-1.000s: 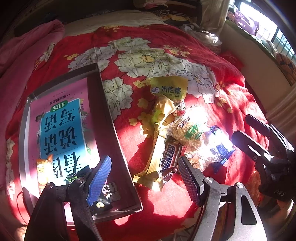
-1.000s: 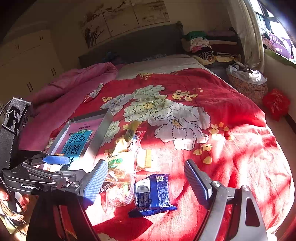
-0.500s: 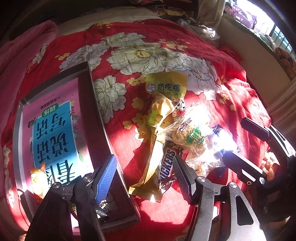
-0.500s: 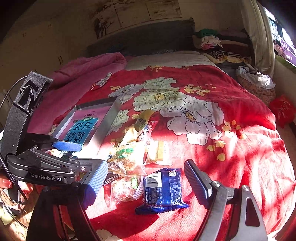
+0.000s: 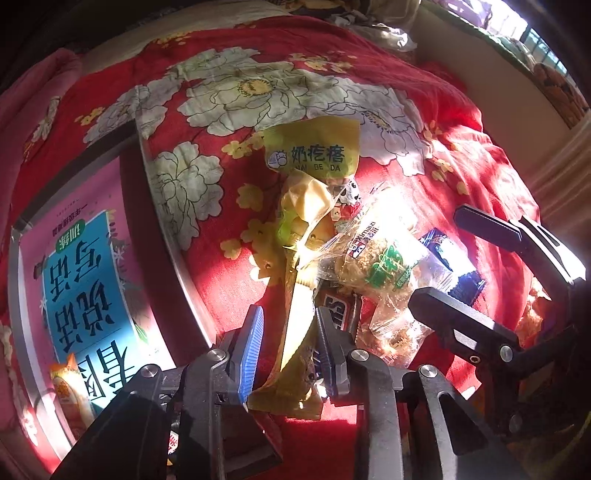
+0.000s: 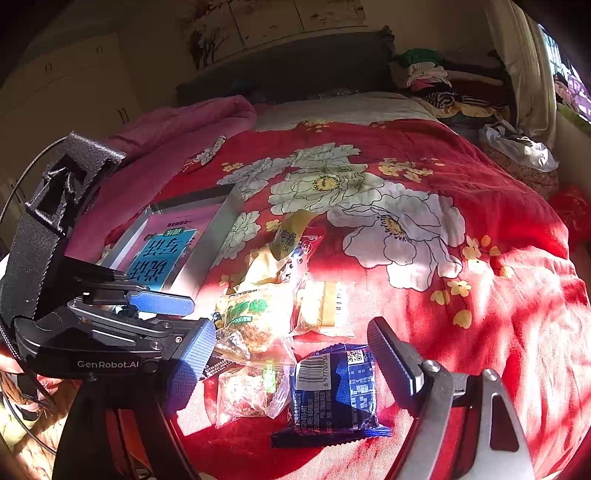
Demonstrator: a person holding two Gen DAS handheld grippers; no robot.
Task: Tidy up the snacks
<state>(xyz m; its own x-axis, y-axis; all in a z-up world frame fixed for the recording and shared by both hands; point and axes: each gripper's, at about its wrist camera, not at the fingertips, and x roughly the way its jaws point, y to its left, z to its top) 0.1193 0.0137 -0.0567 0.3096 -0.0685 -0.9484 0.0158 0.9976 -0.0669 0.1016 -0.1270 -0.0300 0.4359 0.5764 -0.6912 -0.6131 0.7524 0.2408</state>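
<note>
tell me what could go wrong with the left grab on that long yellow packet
The left gripper is closing on the near end of the long yellow packet, whose far part lies tangled in the snack pile; lifting may drag neighbours along. The Snickers bar touches the right finger, so it could get pinched too.

You get hard sunlight from the window (image 5: 532, 33) at upper right, and it blows out the clear snack wrappers (image 5: 388, 236) to white glare. Deep shadows swallow the near tool bodies and the red bedspread (image 6: 498, 221) below them. Fisheye bending darkens and curves every edge; the far wall looks slightly soft, perhaps out of focus.
</note>
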